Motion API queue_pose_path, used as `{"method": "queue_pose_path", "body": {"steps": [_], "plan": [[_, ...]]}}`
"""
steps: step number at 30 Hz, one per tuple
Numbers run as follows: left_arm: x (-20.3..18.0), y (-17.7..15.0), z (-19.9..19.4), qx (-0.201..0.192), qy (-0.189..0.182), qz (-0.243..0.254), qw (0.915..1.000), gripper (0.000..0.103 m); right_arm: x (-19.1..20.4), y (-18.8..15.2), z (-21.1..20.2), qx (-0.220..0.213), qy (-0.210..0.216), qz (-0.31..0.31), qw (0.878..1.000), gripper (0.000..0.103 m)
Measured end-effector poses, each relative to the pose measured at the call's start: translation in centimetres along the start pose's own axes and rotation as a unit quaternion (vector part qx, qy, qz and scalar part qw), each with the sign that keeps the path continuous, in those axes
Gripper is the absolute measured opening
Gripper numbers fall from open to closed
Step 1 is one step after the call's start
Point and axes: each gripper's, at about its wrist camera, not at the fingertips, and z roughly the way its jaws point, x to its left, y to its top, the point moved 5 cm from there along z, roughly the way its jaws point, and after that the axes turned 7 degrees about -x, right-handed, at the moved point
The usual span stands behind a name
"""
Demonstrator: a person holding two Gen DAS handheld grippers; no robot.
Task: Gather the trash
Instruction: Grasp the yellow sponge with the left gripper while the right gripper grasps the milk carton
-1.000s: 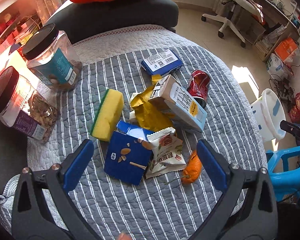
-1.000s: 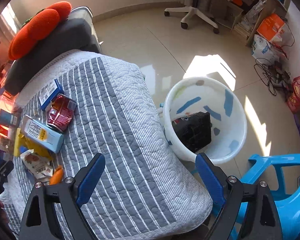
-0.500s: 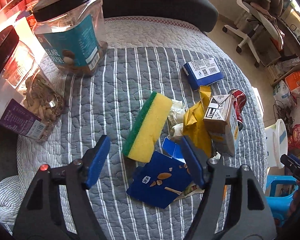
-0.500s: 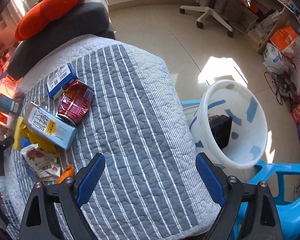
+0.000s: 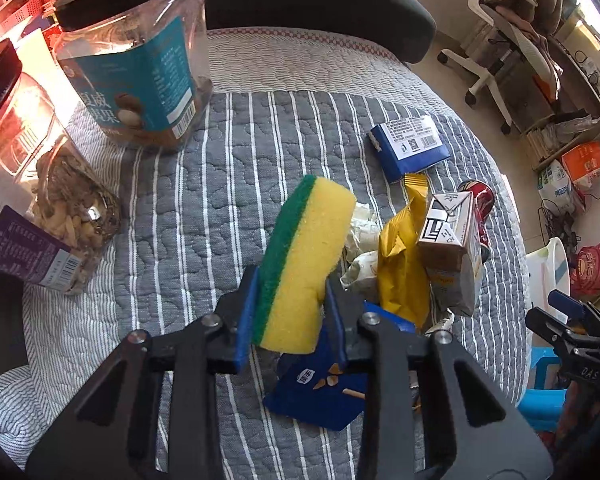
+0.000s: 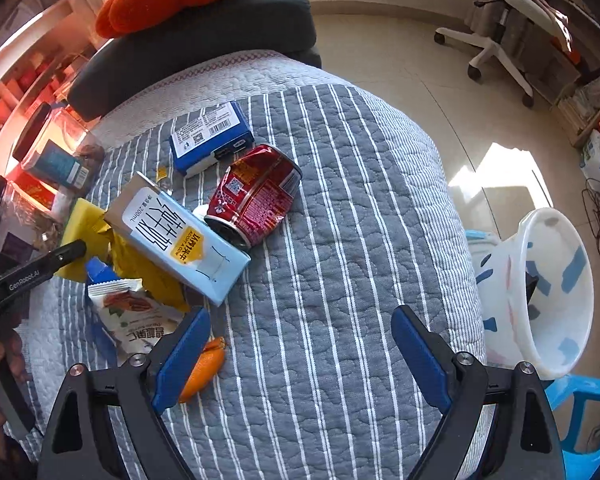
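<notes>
Trash lies heaped on your striped quilt (image 6: 340, 240): a carton (image 6: 176, 240), a crushed red can (image 6: 256, 196), a blue box (image 6: 210, 134), a yellow wrapper (image 5: 402, 264), a snack packet (image 6: 136, 320) and an orange peel (image 6: 204, 372). Your left gripper (image 5: 288, 308) is closing on the sponge (image 5: 300, 264), its blue pads against both faces at the near end, green side to the left; whether the sponge is clear of the quilt is hard to judge. Your right gripper (image 6: 300, 356) hangs wide open over bare quilt, nothing between its jaws, the peel just beside its left finger. Two jars (image 5: 136, 64) stand at the far left. A white bin (image 6: 548, 292) sits on the floor beyond the quilt's right edge.
</notes>
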Motion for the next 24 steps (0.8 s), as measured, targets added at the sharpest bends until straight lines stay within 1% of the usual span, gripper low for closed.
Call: {"method": "queue_pose_path", "body": {"steps": [3,7,15,16,17,18,19,24], "plan": [[0.6,0.0,-1.8,-0.014,-0.006,-0.001,0.9999,0.033,2.0,0.5,1.7,0.005,0.012,-0.020,1.000,0.093],[1.5,-0.8,-3.4,-0.020,-0.011,0.005,0.9997,0.033,4.5,0.9,4.2,0.013,0.023,-0.048,0.998,0.093],[3.2,-2.3,-4.2,-0.011,-0.005,0.006,0.9999,0.034,7.1,1.5,7.9,0.015,0.026,-0.069,0.997,0.091],[3.4,-2.4,-4.3,-0.010,-0.004,0.005,0.9999,0.034,7.3,1.5,8.2,0.015,0.027,-0.069,0.997,0.089],[3.5,-2.4,-4.3,-0.010,-0.003,0.005,0.9999,0.033,7.4,1.5,8.4,0.016,0.029,-0.068,0.997,0.083],[3.6,-2.5,-4.4,-0.010,-0.003,0.004,0.9999,0.033,7.5,1.4,8.6,0.017,0.033,-0.068,0.997,0.074],[3.7,-2.5,-4.5,-0.011,-0.003,0.004,0.9999,0.033,7.8,1.4,8.7,0.020,0.038,-0.068,0.997,0.071],[3.4,-2.7,-4.7,-0.012,-0.004,0.008,0.9999,0.033,7.6,1.2,8.1,0.028,0.032,-0.075,0.996,0.056]]}}
